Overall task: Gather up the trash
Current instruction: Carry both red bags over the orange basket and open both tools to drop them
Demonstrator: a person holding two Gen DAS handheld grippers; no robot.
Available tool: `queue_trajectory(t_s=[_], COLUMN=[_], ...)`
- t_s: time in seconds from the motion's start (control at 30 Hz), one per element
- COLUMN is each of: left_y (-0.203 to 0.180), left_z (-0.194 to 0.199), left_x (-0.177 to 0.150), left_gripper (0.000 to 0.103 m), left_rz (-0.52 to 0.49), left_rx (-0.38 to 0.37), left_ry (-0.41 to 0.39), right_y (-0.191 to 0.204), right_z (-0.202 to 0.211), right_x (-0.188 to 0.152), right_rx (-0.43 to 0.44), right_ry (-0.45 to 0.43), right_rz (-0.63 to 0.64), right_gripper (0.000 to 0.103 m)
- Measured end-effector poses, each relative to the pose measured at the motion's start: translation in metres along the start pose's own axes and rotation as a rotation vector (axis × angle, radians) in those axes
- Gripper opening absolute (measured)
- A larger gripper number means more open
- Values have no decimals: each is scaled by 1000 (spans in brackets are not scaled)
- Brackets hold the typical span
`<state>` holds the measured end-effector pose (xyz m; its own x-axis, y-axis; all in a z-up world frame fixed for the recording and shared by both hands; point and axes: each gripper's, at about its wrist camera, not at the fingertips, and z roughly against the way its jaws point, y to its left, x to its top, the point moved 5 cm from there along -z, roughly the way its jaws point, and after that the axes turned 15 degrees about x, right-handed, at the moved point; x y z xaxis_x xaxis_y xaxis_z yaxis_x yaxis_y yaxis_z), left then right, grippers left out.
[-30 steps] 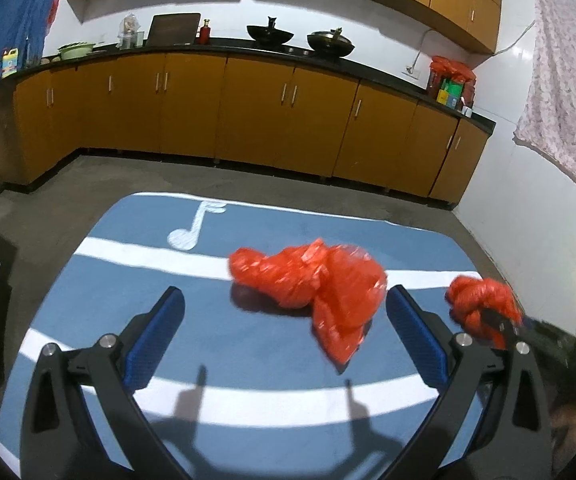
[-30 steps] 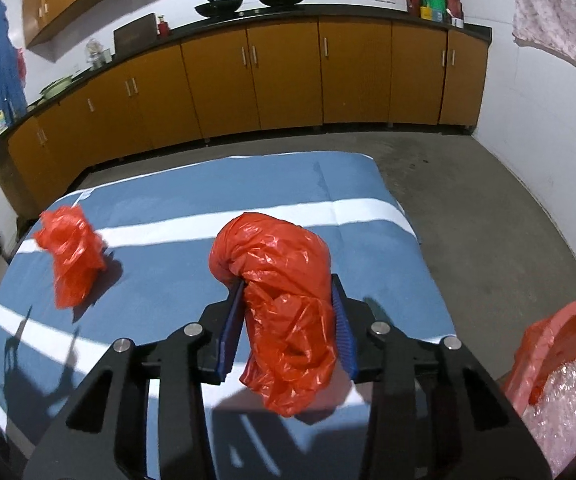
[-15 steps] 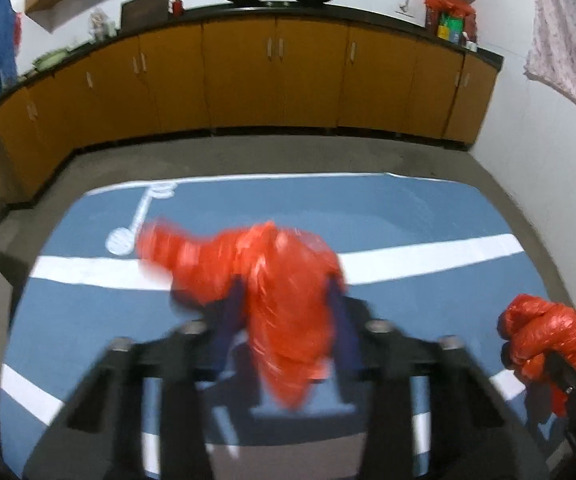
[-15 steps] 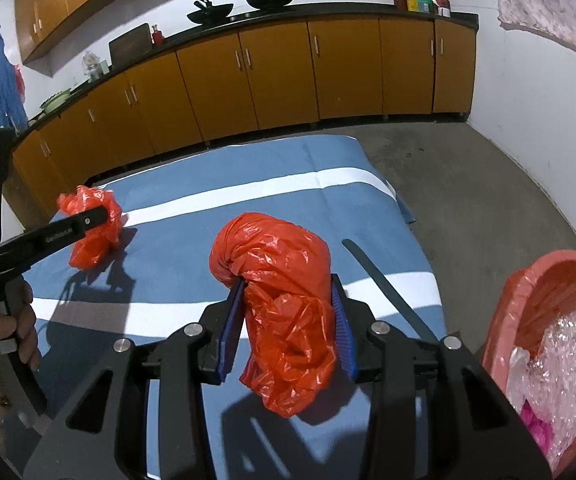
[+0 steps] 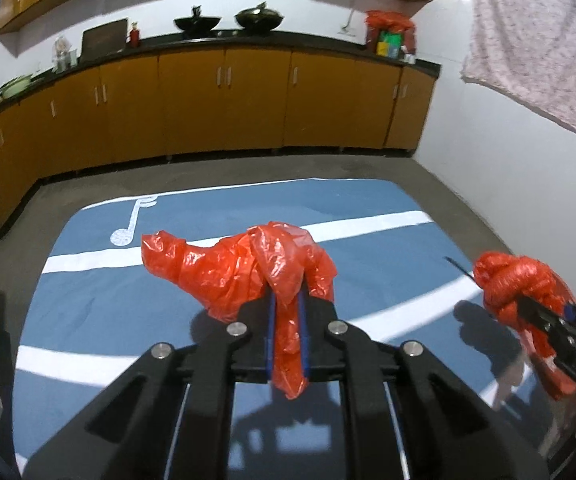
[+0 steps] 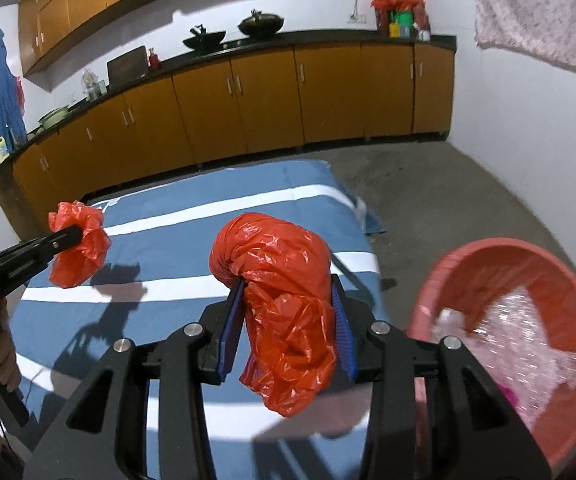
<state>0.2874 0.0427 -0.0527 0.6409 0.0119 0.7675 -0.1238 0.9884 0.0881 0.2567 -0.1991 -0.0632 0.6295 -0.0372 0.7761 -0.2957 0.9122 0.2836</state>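
My left gripper [image 5: 286, 300] is shut on a crumpled red plastic bag [image 5: 232, 268] and holds it above the blue striped cloth [image 5: 96, 308]. My right gripper [image 6: 288, 292] is shut on a second, knotted red plastic bag [image 6: 280, 280], also held in the air. Each gripper with its bag shows in the other's view: the right one at the right edge of the left wrist view [image 5: 515, 292], the left one at the left of the right wrist view [image 6: 78, 242]. A pink basin [image 6: 487, 256] with clear plastic trash in it sits low on the right.
The blue cloth [image 6: 192, 292] with white stripes covers a table. Grey concrete floor [image 6: 439, 196] lies around it. Orange cabinets [image 5: 224, 100] with a dark counter run along the back wall. A patterned cloth [image 5: 539, 48] hangs at the upper right.
My left gripper has shut on the red bag that lay on the cloth and lifted it. My right gripper has carried its bag to the right, bringing the pink basin further into view.
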Motion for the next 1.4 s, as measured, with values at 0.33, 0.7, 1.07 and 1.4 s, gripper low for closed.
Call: queue_trajectory(t_s=[0.33, 0.7, 1.07, 1.4], left_y=[-40, -88, -135, -160], left_z=[89, 147, 178, 186], left_x=[-26, -47, -66, -77], left_gripper=[11, 11, 11, 11], left_rz=[-60, -94, -165, -231], left_rx=[-122, -261, -343, -362], left_ry=[-45, -60, -78, -85], right_y=[-6, -30, -49, -51], right_z=[91, 160, 187, 187], right_x=[-15, -41, -66, -79], right_rx=[-125, -256, -339, -359], right_ry=[-101, -178, -206, -190], right_rz=[5, -42, -105, -116], right_gripper=[41, 41, 41, 41])
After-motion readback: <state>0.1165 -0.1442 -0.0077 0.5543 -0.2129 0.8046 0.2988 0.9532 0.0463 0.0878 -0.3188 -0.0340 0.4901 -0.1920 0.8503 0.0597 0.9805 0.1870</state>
